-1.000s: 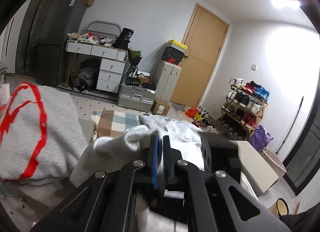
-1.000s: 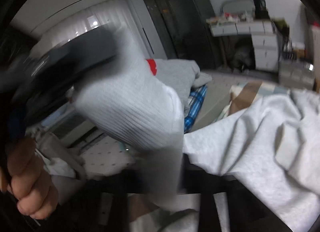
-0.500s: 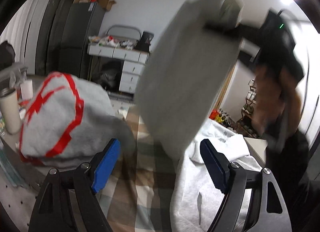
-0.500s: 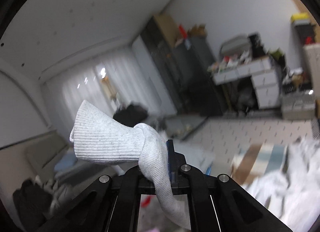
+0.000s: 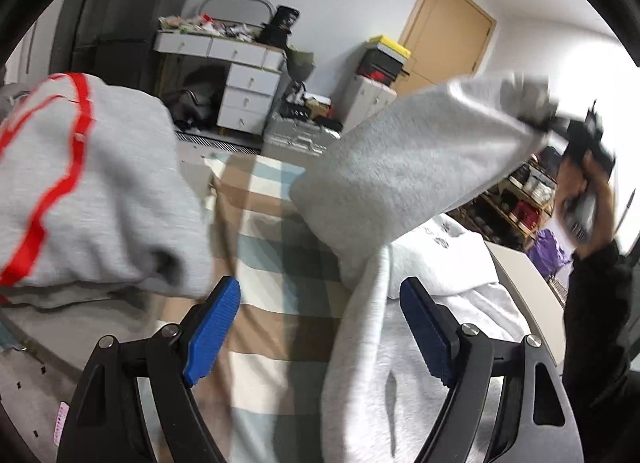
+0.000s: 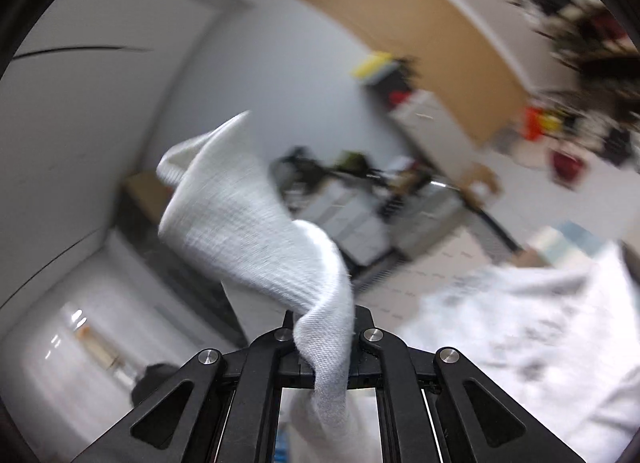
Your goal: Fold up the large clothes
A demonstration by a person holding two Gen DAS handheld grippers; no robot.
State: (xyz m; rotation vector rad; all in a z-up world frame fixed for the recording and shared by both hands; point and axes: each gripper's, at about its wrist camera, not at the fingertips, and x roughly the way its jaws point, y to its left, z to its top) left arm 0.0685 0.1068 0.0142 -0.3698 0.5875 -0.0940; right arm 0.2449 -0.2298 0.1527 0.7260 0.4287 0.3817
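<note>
A pale grey sweatshirt (image 5: pixel 404 343) lies on a checked blanket (image 5: pixel 272 247). One sleeve (image 5: pixel 408 175) is pulled up and stretched toward the upper right. My right gripper (image 5: pixel 538 121) holds it there, with a hand (image 5: pixel 592 191) behind it. In the right wrist view my right gripper (image 6: pixel 324 329) is shut on the ribbed cuff (image 6: pixel 240 223), and the sweatshirt body (image 6: pixel 520 323) lies blurred below right. My left gripper (image 5: pixel 320 323) hangs low over the blanket, jaws wide apart. Its blue pads (image 5: pixel 212 327) touch nothing, though the sweatshirt's edge runs between them.
A folded grey garment with red stripes (image 5: pixel 80 183) bulks at the left, close to the left finger. Behind the blanket stand a white desk with drawers (image 5: pixel 244 79), a silver suitcase (image 5: pixel 300 135), a wooden door (image 5: pixel 444 35) and a shoe rack (image 5: pixel 524 199).
My left gripper let go of the cuff, opened wide and sank toward the blanket. My right gripper took the cuff and swung it up and out to the right, stretching the sleeve.
</note>
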